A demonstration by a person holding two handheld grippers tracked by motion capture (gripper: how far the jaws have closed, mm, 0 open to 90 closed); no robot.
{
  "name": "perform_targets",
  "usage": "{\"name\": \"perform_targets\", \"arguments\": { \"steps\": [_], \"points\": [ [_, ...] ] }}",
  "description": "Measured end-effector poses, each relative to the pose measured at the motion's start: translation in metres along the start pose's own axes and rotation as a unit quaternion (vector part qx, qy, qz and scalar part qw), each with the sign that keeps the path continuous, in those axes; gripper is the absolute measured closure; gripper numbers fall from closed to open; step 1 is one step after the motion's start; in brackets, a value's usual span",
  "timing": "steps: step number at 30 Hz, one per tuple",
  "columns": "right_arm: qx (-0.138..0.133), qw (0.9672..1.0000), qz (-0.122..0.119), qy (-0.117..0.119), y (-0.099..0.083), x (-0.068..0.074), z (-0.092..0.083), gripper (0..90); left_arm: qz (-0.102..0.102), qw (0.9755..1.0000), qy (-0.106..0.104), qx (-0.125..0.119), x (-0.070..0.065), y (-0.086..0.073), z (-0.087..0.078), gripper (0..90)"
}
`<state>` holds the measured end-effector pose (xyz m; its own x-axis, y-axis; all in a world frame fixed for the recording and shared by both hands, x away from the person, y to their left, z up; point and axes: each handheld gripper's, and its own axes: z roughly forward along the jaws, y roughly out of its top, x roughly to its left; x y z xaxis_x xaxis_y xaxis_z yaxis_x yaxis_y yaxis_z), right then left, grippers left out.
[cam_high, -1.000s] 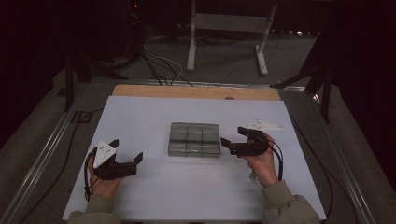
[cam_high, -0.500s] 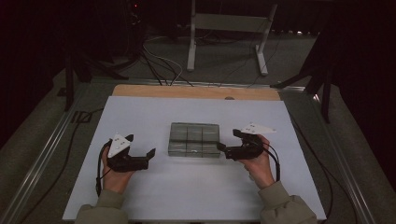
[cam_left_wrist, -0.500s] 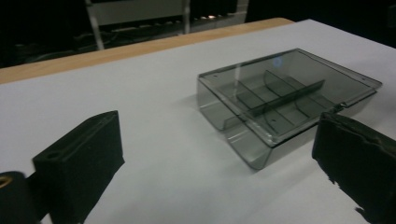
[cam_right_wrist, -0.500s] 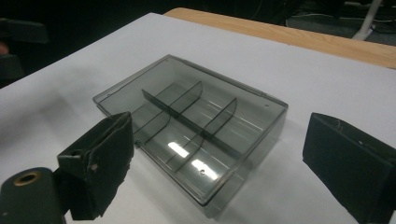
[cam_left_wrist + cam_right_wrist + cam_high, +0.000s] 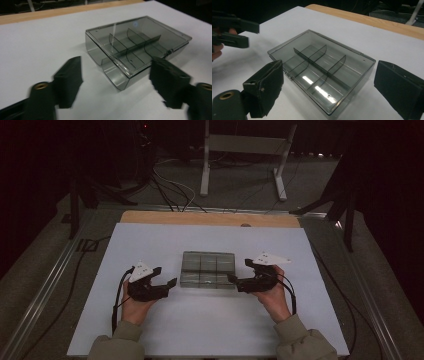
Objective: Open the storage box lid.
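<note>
Dark room, white surface [image 5: 150, 330] with a wood strip along the far edge; cables and a metal stand leg on the floor beyond.

Box [image 5: 208, 269]: smoky clear plastic, lid shut, dividers inside making six compartments, looks empty. Sits flat at mid-surface, long side facing the person.

Left tongs [image 5: 166, 276]: held in the left hand just left of the box's near-left corner, tips aimed right at it, small gap to the box. Jaws have just been closing, now part open. Left gripper view puts the box's near corner [image 5: 125, 75] ahead of and between the two jaws, pads not pressing it. Nothing gripped.

Right tongs [image 5: 238, 272]: held in the right hand at the box's near-right corner, tips aimed left. From above the near tip looks right at the box edge; contact can't be told. Right gripper view shows wide-open jaws with the box [image 5: 322, 75] ahead between them, clear gaps on both sides. Nothing gripped.

Left tongs [image 5: 234, 32] also show far left in the right gripper view, blurred.
</note>
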<state>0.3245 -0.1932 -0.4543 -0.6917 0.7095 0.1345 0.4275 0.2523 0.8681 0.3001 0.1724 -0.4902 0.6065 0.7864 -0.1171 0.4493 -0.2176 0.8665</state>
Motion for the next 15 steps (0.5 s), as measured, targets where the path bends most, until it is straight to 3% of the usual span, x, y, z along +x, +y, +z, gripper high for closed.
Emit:
{"name": "perform_targets", "arguments": {
  "steps": [3, 5, 7, 10, 12, 13, 14, 15],
  "points": [
    [-0.002, 1.0, 0.0, 0.001, 0.0, 0.001, 0.0, 9.1, 0.007, 0.9998, -0.008, 0.014, -0.003, -0.001, 0.005, 36.6],
    [-0.002, 1.0, -0.001, 0.003, 0.001, 0.002, 0.001, 9.2, 0.007, 0.9994, -0.023, 0.026, -0.004, -0.003, 0.011, 51.0],
    [-0.003, 1.0, -0.001, 0.003, 0.001, 0.002, 0.002, 9.1, 0.007, 0.9992, -0.027, 0.03, -0.005, -0.004, 0.013, 57.8],
    [-0.004, 1.0, -0.001, 0.003, 0.002, 0.002, 0.002, 9.1, 0.017, 0.9985, -0.026, 0.044, -0.007, -0.006, 0.017, 62.4],
    [-0.005, 1.0, -0.002, 0.003, 0.002, 0.003, 0.001, 9.1, 0.02, 0.9984, -0.024, 0.048, -0.008, -0.006, 0.018, 73.6],
    [-0.006, 1.0, -0.003, 0.003, 0.002, 0.003, 0.001, 9.1, 0.02, 0.9984, -0.024, 0.048, -0.008, -0.006, 0.018, 73.6],
    [-0.007, 1.0, -0.002, 0.003, 0.002, 0.003, 0.0, 9.2, 0.021, 0.9981, -0.024, 0.054, -0.008, -0.008, 0.018, 84.0],
    [-0.007, 1.0, -0.002, 0.003, 0.002, 0.002, 0.0, 9.2, 0.024, 0.9977, -0.024, 0.059, -0.009, -0.008, 0.02, 86.7]
  ]
}}
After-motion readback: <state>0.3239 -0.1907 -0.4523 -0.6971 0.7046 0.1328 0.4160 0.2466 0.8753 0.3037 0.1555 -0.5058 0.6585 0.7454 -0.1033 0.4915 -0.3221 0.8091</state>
